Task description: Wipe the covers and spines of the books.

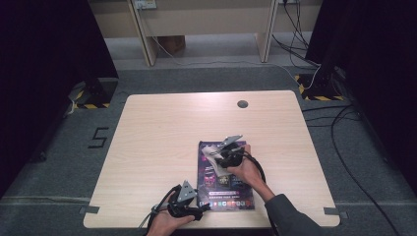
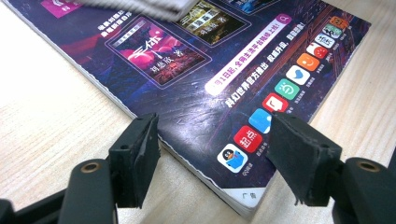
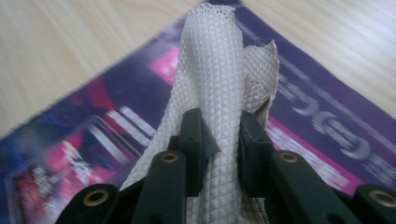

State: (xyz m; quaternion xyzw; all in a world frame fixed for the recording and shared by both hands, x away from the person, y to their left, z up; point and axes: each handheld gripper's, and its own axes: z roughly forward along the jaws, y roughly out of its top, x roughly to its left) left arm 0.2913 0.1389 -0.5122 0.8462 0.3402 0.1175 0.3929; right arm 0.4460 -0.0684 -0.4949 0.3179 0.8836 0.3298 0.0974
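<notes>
— Two things matter here, so where are they?

— Your white textured cloth (image 3: pixel 219 84) lies on the purple magazine (image 1: pixel 223 184), over the half of the cover farther from you. It is bunched into a fold that stands up off the cover.

— What is my right gripper (image 3: pixel 222 154) doing?

— Its jaws are narrow and pinch that fold of cloth between the pads. In the high view your right gripper (image 1: pixel 222 158) sits over the magazine's middle, with your hand behind it and your sleeve coming in from the table's near edge.

— And my left gripper (image 2: pixel 210 154)?

— Its jaws stand wide, one pad on each side of the magazine's near corner, not pressing on it. One pad hangs over bare wood just beside the magazine's bound edge; the other hangs above the row of coloured app icons printed along the cover's edge. In the high view your left gripper (image 1: pixel 194 209) is just beside the magazine's near left corner.

— Where is the magazine itself?

— Flat on the wooden table (image 1: pixel 157 132), near the edge closest to you, well apart from the round cable hole (image 1: pixel 242 104) at the far side.
</notes>
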